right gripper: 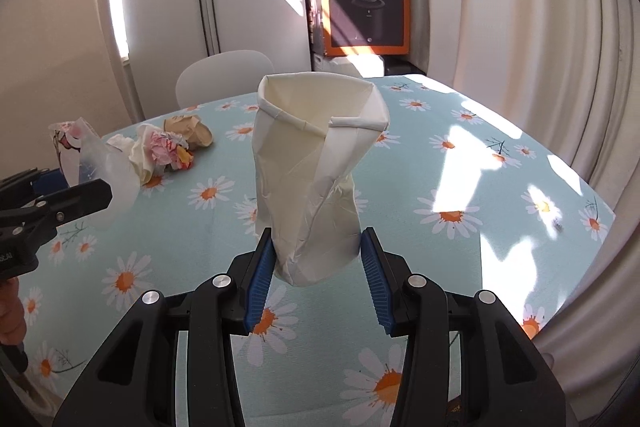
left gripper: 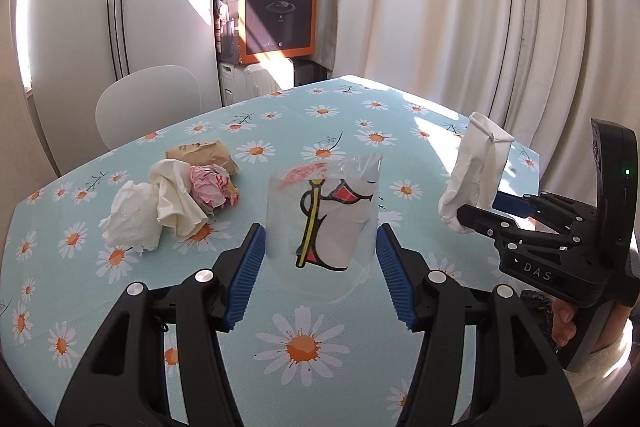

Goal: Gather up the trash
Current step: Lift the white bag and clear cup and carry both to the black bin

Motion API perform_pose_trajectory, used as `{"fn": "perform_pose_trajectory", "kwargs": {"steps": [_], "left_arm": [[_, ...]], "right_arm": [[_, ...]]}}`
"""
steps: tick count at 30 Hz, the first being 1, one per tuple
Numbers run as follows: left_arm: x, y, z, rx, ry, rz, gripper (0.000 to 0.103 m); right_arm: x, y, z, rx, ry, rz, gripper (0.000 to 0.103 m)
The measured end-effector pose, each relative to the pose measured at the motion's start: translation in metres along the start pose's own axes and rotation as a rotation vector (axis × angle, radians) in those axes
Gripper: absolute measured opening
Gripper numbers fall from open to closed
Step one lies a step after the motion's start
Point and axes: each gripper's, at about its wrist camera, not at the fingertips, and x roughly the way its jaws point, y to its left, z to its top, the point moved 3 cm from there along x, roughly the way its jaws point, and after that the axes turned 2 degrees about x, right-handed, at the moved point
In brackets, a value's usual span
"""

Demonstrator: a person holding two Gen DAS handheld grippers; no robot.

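currently both tools were loaded — left tool (left gripper: 320, 259) pinched a thin clear plastic cup (left gripper: 322, 215), right tool (right gripper: 318, 267) gripped a crushed paper cup (right gripper: 316, 179) at its base. both light, flimsy. remaining wads (left gripper: 172, 203) sat on the tabletop (left gripper: 360, 115) — soft, grab mid-bulk.

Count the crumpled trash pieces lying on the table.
4, clustered far left: white wad, cream piece beside it, pink wrapper, brown paper behind. More may hide underneath.
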Motion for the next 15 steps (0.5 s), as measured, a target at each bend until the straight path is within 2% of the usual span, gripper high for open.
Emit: {"fn": "perform_pose_trajectory", "kwargs": {"steps": [8,15], "left_arm": [[0.013,-0.048,0.004,0.066,0.022,-0.083,0.058],[0.020,-0.090,0.007,0.109,0.024,-0.210,0.058]], "right_arm": [[-0.033,-0.040,-0.016,0.022,-0.004,-0.077,0.041],[-0.067,-0.081,-0.038,0.075,-0.003,-0.146,0.041]]}}
